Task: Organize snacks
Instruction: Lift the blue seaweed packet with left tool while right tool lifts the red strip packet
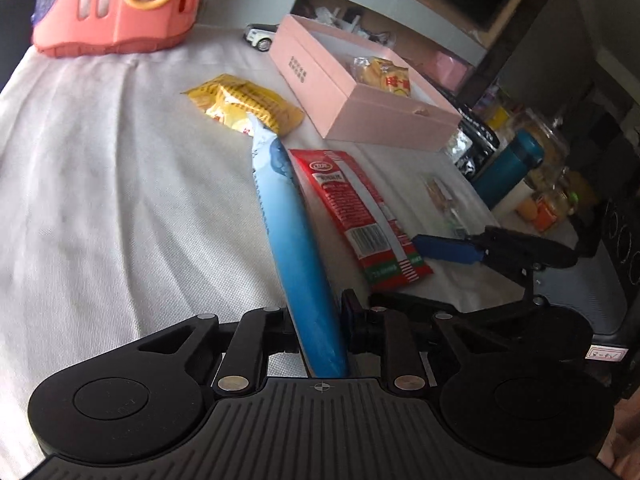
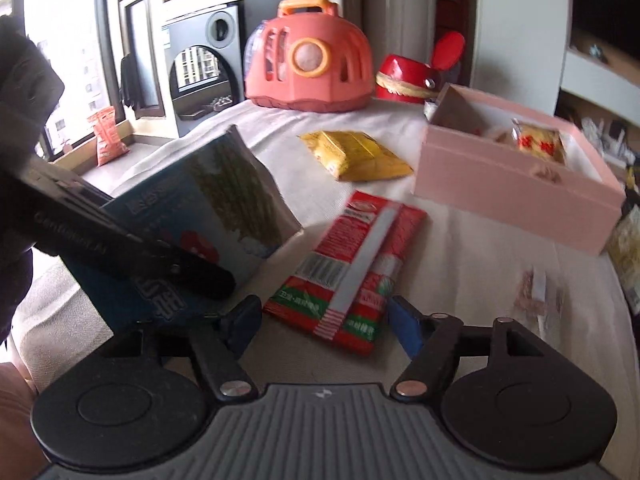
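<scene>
My left gripper (image 1: 320, 316) is shut on a blue snack packet (image 1: 288, 216), held edge-on and lifted off the cloth. In the right wrist view the same blue packet (image 2: 200, 208) hangs tilted at the left, with the black left fingers (image 2: 160, 258) clamped on it. A red snack packet (image 2: 352, 264) lies flat on the cloth, its near end between the fingers of my open right gripper (image 2: 322, 316), pads not touching it. Farther back lie a yellow packet (image 2: 356, 154) and an open pink box (image 2: 508, 184) with one wrapped snack (image 2: 538, 140) inside.
The table has a white cloth (image 1: 100, 200). An orange toy carrier (image 2: 308, 60) and a red pot (image 2: 404, 76) stand at the back. A toy car (image 1: 258, 36) sits behind the box. A teal bottle (image 1: 508, 168) and jars crowd the table's right edge.
</scene>
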{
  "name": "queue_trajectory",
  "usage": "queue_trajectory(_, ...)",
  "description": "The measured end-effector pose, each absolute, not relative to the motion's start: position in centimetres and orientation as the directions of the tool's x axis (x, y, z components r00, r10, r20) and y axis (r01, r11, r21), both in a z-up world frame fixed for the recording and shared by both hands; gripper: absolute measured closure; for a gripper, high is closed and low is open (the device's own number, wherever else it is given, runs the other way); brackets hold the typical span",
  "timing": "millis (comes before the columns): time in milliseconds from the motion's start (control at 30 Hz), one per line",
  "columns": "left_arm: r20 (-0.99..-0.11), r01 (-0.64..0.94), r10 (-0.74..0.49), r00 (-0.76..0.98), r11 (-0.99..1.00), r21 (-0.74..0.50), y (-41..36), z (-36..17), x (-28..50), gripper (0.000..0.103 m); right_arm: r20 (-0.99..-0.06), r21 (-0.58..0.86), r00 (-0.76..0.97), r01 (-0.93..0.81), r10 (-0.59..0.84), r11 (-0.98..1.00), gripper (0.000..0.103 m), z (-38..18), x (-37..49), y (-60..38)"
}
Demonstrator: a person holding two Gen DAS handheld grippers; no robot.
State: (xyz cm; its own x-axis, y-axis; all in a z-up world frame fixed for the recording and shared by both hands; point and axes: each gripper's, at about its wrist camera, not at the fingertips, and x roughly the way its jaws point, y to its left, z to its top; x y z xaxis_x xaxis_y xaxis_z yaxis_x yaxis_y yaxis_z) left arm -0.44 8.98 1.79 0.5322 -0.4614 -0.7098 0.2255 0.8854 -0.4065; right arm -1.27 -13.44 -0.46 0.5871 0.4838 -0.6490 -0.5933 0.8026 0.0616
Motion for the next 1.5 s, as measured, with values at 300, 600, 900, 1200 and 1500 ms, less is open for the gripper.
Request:
queue_trajectory(300, -0.665, 0.119, -0.517, 0.540, 0.828, -0.547, 11.4, 0.9, -0.3, 0.084, -0.618, 0.185, 0.552, -0.590, 0.560, 0.786, 0.016, -0.8, -0.9, -15.0)
queue_trajectory(600, -0.619, 0.118, -0.434, 0.655, 0.867, -0.483, 12.6, 3.8, -1.3, 0.086, -0.644, 0.142, 0.535, -0.619, 0.547, 0.773, 0.005, -0.7, -1.7, -13.9)
queue_trajectory(900, -0.626, 0.077, -0.354, 0.695, 0.902, -0.425, 13.3, 4.1, -1.8, 0.086, -0.645, 0.111, 0.596, -0.547, 0.479, 0.829, 0.013, 1.4, 0.5, -12.9)
queue_trajectory(1200, -0.650, 0.060, -0.368, 0.665, 0.894, -0.445, 13.3, 2.5, -1.2, 0.086, -0.706, -0.014, 0.615, -0.507, 0.351, 0.862, 0.013, 0.1, 3.0, -10.5)
queue_trajectory(1500, -0.642, 0.048, -0.353, 0.681, 0.896, -0.441, 13.6, 2.7, -0.7, 0.086, -0.705, 0.037, 0.594, -0.515, 0.388, 0.856, 0.012, 0.0, 3.0, -10.5)
